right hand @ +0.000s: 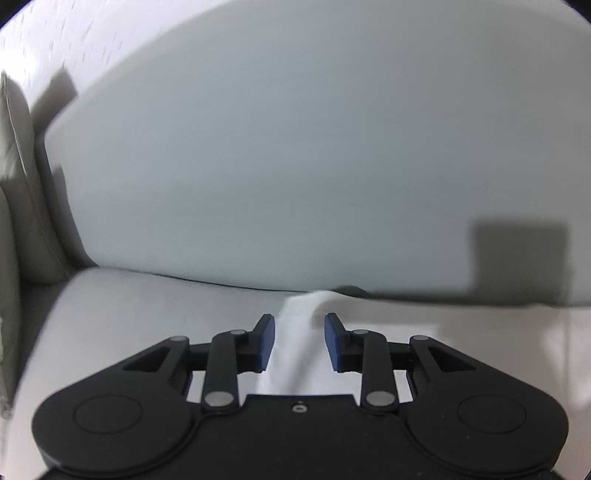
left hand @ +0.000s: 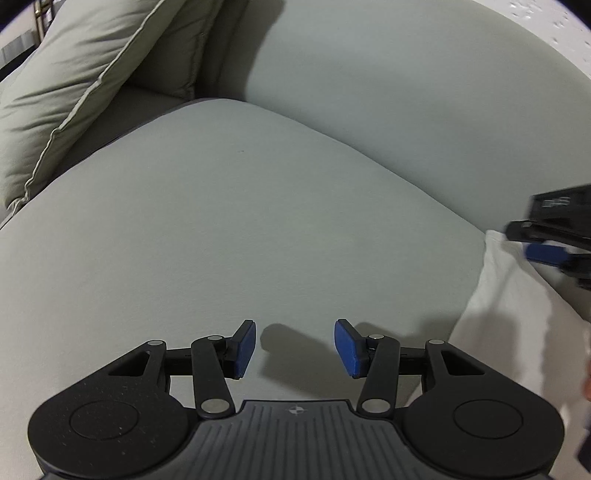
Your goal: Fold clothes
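Note:
A white garment (left hand: 506, 317) lies on the pale sofa seat (left hand: 236, 229) at the right edge of the left wrist view. My left gripper (left hand: 294, 349) is open and empty, hovering over bare seat cushion to the left of the garment. My right gripper (right hand: 300, 341) is open, its blue pads on either side of a raised ridge of the white garment (right hand: 299, 332), not closed on it. The right gripper also shows in the left wrist view (left hand: 550, 247), at the garment's far corner.
The sofa backrest (right hand: 295, 166) rises just behind the seat. A loose olive-grey cushion (left hand: 74, 92) leans at the far left. A white textured wall (left hand: 546, 26) stands behind the sofa.

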Motion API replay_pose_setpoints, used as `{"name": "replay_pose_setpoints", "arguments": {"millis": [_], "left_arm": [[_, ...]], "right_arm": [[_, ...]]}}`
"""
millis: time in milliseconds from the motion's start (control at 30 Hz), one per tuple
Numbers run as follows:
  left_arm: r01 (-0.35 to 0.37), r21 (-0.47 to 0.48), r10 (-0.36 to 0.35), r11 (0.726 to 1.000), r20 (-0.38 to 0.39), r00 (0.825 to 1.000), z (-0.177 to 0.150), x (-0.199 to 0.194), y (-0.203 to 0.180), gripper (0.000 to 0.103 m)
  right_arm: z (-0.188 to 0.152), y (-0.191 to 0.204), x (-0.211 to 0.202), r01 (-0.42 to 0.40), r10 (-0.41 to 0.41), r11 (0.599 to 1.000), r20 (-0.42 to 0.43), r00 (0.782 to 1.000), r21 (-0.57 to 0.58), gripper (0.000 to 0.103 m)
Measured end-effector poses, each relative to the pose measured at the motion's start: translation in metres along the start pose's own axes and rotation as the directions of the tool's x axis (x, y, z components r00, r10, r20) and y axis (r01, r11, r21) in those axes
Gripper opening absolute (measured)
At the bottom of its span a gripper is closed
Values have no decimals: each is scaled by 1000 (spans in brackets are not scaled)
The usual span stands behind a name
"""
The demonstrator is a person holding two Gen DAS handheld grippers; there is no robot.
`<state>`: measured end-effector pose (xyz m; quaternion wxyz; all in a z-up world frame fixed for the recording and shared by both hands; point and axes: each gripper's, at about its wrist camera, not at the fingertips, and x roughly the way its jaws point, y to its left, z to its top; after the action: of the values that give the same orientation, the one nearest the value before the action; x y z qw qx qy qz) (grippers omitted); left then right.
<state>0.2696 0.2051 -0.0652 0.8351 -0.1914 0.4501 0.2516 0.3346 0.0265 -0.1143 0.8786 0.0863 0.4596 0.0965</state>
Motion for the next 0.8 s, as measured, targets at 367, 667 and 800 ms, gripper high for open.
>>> {"name": "replay_pose_setpoints", "arguments": {"millis": [367,667,800], "left_arm": [[-46,-21,47,999,20,999,2,-13,2,49],[-26,-50,26,998,-7,1000,5,-9,1,50],[-25,-50,25,998,-6,1000,5,-8,-1,51]], "right_arm": [[-11,8,23,268,-267,963,-19,963,22,11],[-17,32,23,80,-78,996,-45,996,42,28],[-28,43,41,124,-123,992,-95,988,-1,30]]}}
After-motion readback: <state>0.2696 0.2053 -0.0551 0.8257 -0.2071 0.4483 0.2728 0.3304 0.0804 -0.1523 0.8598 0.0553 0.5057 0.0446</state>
